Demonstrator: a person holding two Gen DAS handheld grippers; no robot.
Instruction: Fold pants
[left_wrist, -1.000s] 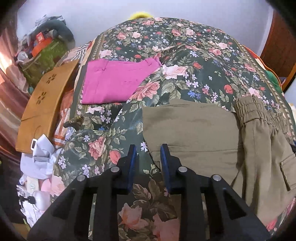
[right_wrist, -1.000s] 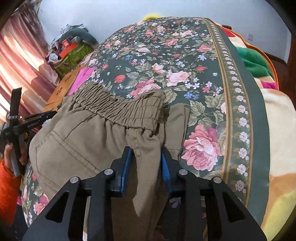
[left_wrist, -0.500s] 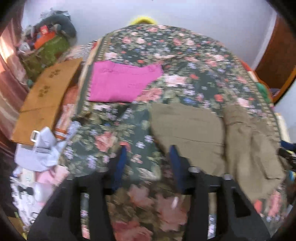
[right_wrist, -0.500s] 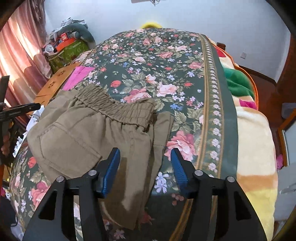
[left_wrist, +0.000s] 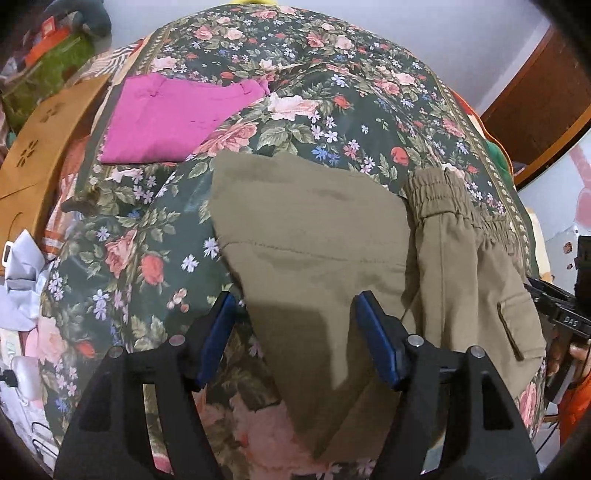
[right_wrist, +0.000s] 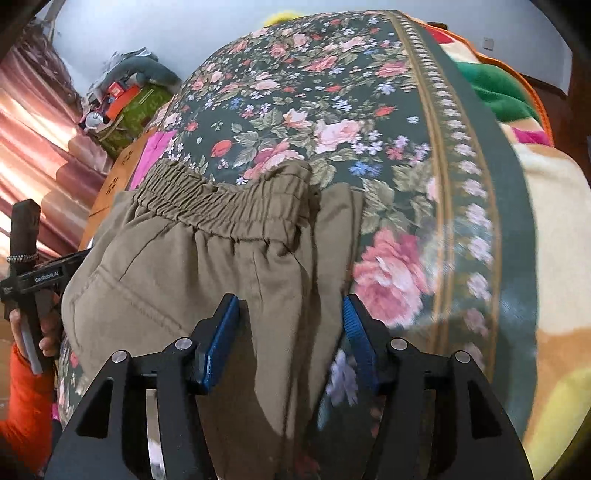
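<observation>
We see the olive pants (left_wrist: 317, 236) lying folded on the floral bedspread (left_wrist: 288, 85), filling the lower middle of the left wrist view from about 6 o'clock out to 3 o'clock, with the elastic waistband (left_wrist: 439, 195) bunched at roughly 2 o'clock and a flap pocket (left_wrist: 511, 328) toward 4 o'clock. The left gripper (left_wrist: 293, 332) stands over the lower edge of the fabric at 6 o'clock; its jaws have just been opening and now stand wide apart, with the cloth lying between the blue pads but not pinched by them. In the right wrist view the pants (right_wrist: 207, 269) spread from 9 o'clock to the centre, the gathered waistband (right_wrist: 225, 199) running across just above the middle. The right gripper (right_wrist: 288, 328) sits at 6 o'clock; its jaws too have just been opening and are parted about halfway, a fold of the olive cloth between the pads with gaps on both sides. At 9 o'clock in that view we see a hand (right_wrist: 40, 332) in an orange sleeve (right_wrist: 26, 398) gripping the other tool's handle. A folded magenta garment (left_wrist: 173, 118) lies at 11 o'clock in the left view, well apart from the pants, beside a brown wooden board (left_wrist: 40, 147) at 10 o'clock.
</observation>
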